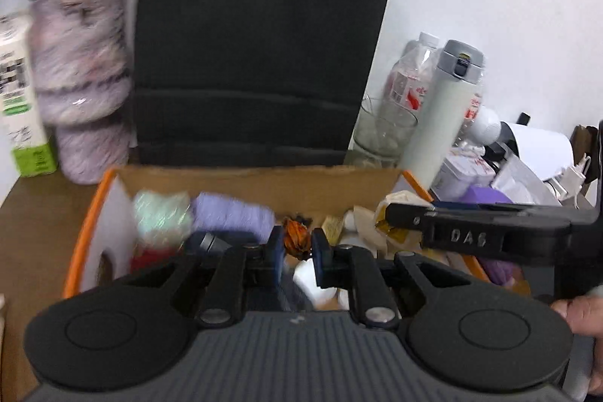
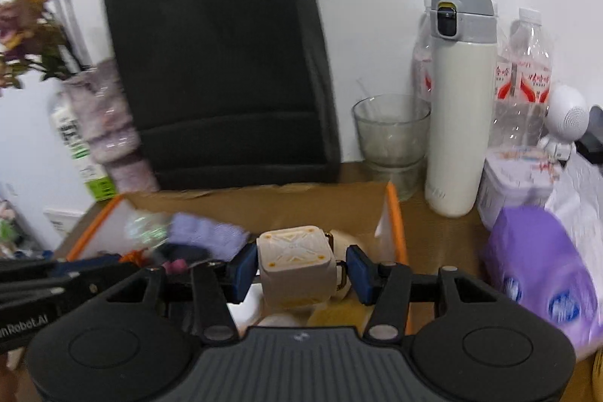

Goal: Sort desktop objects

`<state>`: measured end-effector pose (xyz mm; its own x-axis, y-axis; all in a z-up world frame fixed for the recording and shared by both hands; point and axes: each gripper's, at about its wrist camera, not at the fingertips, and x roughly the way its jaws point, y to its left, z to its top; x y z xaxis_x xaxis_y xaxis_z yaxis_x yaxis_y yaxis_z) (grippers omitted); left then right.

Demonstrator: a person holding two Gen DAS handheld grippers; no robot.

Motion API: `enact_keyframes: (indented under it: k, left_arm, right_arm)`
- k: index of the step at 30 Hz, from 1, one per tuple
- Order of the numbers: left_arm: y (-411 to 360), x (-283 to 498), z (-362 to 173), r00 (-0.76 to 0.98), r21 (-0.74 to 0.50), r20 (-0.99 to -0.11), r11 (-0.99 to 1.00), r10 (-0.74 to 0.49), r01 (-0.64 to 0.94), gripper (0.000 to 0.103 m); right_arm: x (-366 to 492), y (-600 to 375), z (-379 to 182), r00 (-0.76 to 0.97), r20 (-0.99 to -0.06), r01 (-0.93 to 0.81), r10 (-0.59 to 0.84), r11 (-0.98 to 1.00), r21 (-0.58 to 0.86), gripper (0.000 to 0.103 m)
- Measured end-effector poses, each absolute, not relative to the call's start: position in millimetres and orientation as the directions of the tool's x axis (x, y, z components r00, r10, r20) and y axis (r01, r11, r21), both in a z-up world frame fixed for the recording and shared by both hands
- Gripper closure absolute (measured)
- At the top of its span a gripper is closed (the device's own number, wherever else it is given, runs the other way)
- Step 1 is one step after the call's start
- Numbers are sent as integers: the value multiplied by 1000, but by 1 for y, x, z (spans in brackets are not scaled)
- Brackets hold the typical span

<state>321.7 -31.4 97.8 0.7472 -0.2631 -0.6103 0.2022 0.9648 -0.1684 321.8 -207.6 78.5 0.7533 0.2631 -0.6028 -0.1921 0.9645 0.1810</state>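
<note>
My left gripper (image 1: 297,253) is shut on a small orange-and-black bundle (image 1: 296,236), which hangs over a cardboard box with orange edges (image 1: 88,213). My right gripper (image 2: 299,270) is shut on a beige cube with a yellow pattern (image 2: 296,262), and it too hangs over the box (image 2: 395,213). Mint and lilac soft things (image 1: 230,213) and other small items lie inside the box. In the left wrist view the right gripper (image 1: 394,213) reaches in from the right, level with the left one. Everything is motion-blurred.
A black bag (image 1: 256,44) stands behind the box. Left of it are a marbled tumbler (image 1: 83,63) and a carton (image 1: 19,108). To the right stand a glass (image 2: 390,130), a white flask (image 2: 459,100), water bottles (image 2: 527,70), a lilac tin (image 2: 520,176) and a purple tissue pack (image 2: 542,270).
</note>
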Motion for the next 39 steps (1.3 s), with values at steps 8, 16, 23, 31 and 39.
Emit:
enact_keyframes:
  k: [8, 16, 23, 31, 39]
  left_arm:
    - [-54, 395, 75, 710, -76, -684, 984, -169, 160, 72]
    - [-26, 377, 98, 731, -76, -672, 992, -123, 97, 55]
    - [-19, 341, 143, 701, -44, -711, 998, -58, 38, 19]
    - [-8, 245, 134, 699, 7, -711, 995, 77, -103, 0]
    - [-24, 84, 66, 784, 59, -618, 998, 50, -16, 0]
  right_arm:
    - [385, -205, 67, 726, -665, -143, 176, 984, 105, 43]
    - [367, -213, 95, 775, -599, -152, 202, 979, 133, 23]
    - [339, -229, 131, 735, -625, -164, 263, 963, 213, 17]
    - [267, -243, 137, 677, -670, -150, 306, 948, 281, 14]
    - [114, -223, 72, 767, -591, -189, 252, 968, 167, 11]
